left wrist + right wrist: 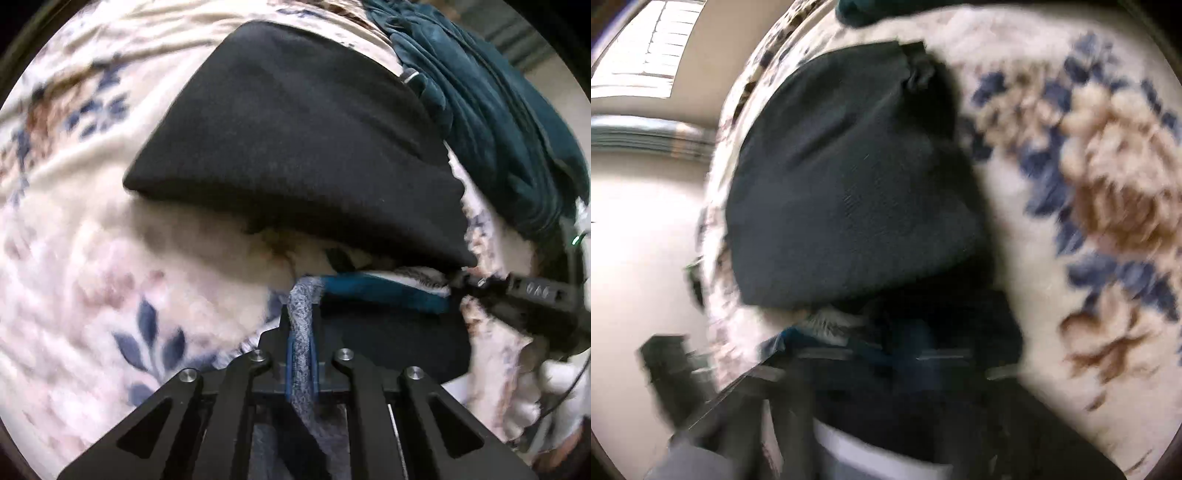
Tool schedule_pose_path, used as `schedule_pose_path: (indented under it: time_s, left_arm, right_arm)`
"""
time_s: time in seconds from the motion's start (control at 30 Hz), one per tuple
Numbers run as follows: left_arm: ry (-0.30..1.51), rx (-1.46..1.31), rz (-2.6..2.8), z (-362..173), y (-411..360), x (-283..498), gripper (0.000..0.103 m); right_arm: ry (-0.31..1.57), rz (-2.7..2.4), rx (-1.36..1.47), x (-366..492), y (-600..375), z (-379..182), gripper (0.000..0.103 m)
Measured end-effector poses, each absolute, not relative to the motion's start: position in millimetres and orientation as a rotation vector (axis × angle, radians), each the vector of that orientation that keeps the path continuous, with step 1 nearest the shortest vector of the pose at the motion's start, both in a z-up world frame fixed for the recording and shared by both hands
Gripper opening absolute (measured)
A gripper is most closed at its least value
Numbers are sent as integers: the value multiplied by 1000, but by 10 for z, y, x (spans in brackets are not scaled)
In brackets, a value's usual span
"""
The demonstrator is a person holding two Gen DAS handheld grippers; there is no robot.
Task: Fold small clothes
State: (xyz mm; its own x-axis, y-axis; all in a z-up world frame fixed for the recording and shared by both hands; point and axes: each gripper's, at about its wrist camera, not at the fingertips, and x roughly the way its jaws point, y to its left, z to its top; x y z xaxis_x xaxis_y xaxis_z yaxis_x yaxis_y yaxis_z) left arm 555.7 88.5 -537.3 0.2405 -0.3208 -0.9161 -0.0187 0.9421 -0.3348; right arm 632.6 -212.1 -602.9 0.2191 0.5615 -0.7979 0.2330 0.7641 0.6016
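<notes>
**Left fingers pinching a grey-and-blue cloth edge, black garment lying ahead**

From my left wrist camera, the left gripper point(301, 332) has its fingers drawn narrow on a strip of speckled grey and blue fabric point(301, 325), which runs straight up between them and then turns right as a blue band with a white fuzzy edge. That band reaches the right gripper point(461, 282), which comes in from the right edge; its tip touches the cloth, but I cannot tell whether it is closed on it.

Just beyond the band lies the black garment point(295, 147), folded flat on the floral blanket point(92, 240). Its long axis runs from lower right to upper left in this view, narrowing toward the far end. Its near edge lifts slightly, shadowing the blanket.

Farther right, a dark teal garment point(498, 110) is bunched beside it.

My right wrist view is heavily smeared. I make out the black garment point(849, 184) and the blanket point(1089, 184), but the near fingers are a dark blur.
</notes>
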Motion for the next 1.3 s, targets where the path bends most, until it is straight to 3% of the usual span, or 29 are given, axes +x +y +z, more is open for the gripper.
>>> schedule_pose_path:
  time_s: [0.23, 0.3, 0.33, 0.47, 0.5, 0.63, 0.7, 1.03, 1.13, 1.17, 1.23, 1.3]
  left_arm:
    - [1370, -340, -225, -5510, 950, 5697, 12]
    - [1361, -416, -228, -5403, 1098, 5632, 24]
    - [1346, -447, -223, -5331, 1163, 5578, 25]
    - [1321, -513, -269, -5106, 1196, 5350, 29]
    - [1340, -493, -273, -5114, 1157, 5314, 29]
    - [1380, -310, -246, -5239, 875, 5194, 28]
    - [1353, -247, -228, -5261, 827, 5157, 11]
    - [1337, -298, -204, -5199, 998, 5136, 11]
    - [1342, -345, -173, -5053, 1092, 5117, 25]
    - [1341, -372, -166, -4978, 1202, 5091, 33]
    - [1314, -392, -147, -4877, 1293, 5008, 35]
    - [1293, -426, -133, -4773, 1470, 4841, 53]
  right_arm:
    - [1396, 139, 749, 6382, -2221, -6135, 4]
    - [1432, 151, 762, 6413, -2185, -6124, 11]
    - [1438, 160, 774, 6386, -2210, -6087, 13]
    - [1427, 228, 710, 6115, -2271, -5864, 54]
    - [1441, 246, 674, 6050, -2224, -5869, 55]
    - [1463, 291, 586, 5904, -2086, -5967, 52]
    - [1437, 299, 582, 5881, -2052, -5963, 11]
    - [1404, 206, 513, 5868, -2105, -5904, 6]
    - [1432, 241, 538, 5882, -2107, -5830, 8]
    - [1433, 243, 553, 5877, -2137, -5794, 13]
    - [1432, 254, 570, 5847, -2200, -5700, 30]
    - [1406, 254, 574, 5745, -2269, -5573, 50]
